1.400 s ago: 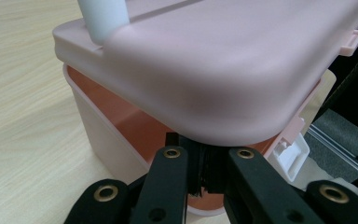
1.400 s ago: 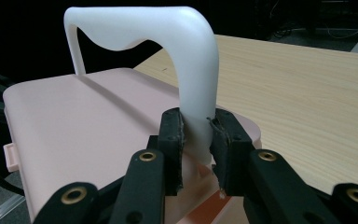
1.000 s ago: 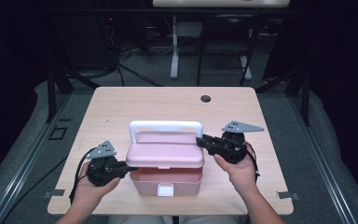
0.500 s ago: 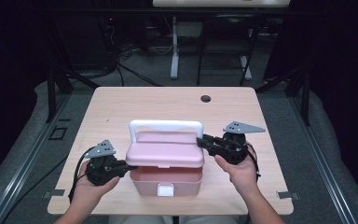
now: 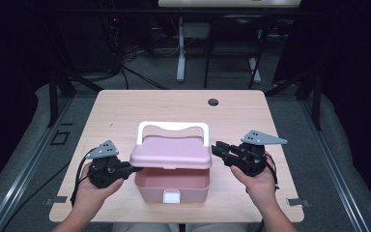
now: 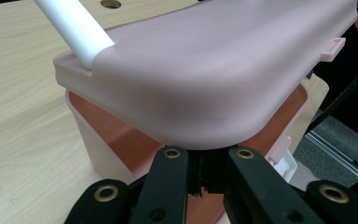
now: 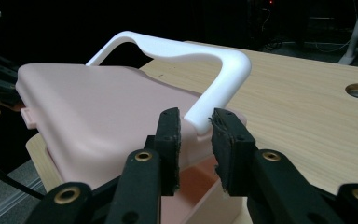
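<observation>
High view shows one pink box (image 5: pixel 172 186) near the counter's (image 5: pixel 125 108) near edge, midway between its side edges, with one pink lid (image 5: pixel 171 152) raised off it and one white handle (image 5: pixel 172 128) on the lid. No writing or brand can be read anywhere. Two grippers flank it: the left gripper (image 5: pixel 134 168) has its jaws clenched on the lid's left edge, and the right gripper (image 5: pixel 216 149) has its jaws parted, just beside the lid's right end.

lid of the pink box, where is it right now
In the high view the lid sits raised over the box at the table's near-centre, between the left tool and right tool.
</observation>
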Motion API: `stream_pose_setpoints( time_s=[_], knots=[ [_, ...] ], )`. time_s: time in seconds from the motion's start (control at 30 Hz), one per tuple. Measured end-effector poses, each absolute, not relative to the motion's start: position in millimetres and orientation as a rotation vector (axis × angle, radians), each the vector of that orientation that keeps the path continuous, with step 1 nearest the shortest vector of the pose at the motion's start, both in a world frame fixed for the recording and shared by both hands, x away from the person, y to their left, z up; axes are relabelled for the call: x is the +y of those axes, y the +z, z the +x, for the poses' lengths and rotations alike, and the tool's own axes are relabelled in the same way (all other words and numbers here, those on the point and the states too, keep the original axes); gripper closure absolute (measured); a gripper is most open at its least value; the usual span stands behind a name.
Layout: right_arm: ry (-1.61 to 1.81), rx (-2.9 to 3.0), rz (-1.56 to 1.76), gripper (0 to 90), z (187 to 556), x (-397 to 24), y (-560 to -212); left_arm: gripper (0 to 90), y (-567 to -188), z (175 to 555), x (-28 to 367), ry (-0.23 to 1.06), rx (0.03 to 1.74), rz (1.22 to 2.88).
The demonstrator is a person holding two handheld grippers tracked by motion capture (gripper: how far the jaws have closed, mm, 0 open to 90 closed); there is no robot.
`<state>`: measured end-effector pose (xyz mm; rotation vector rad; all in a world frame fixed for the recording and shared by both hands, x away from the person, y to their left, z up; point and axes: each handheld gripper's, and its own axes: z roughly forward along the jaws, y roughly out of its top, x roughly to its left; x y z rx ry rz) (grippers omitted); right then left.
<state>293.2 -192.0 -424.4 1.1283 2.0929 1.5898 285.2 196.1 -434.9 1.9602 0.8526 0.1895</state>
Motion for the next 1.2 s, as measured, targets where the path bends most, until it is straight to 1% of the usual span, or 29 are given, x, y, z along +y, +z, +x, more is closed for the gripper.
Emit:
stream_pose_setpoints(
  time_s=[0.2,0.37,0.63,0.93,1.2],
  knots=[
    [1.587,2.07,1.15,75.6,288.1,-198.5,-427.9,88.2,-428.0,289.2,195.6,0.194,0.855,1.949],
    [1.572,2.073,1.157,80.0,284.7,-201.3,-433.8,88.1,-421.7,292.9,194.8,0.206,0.86,1.947],
    [1.542,2.118,1.135,85.6,278.1,-192.0,-449.2,88.0,-411.7,300.7,193.5,0.228,0.864,1.945],
    [1.479,2.208,1.068,87.2,272.7,-170.4,-464.6,88.1,-402.6,307.8,192.0,0.239,0.871,1.946],
    [1.462,2.255,1.059,88.2,269.4,-160.6,-475.7,88.1,-399.2,311.5,191.4,0.243,0.879,1.94]
  ],
)
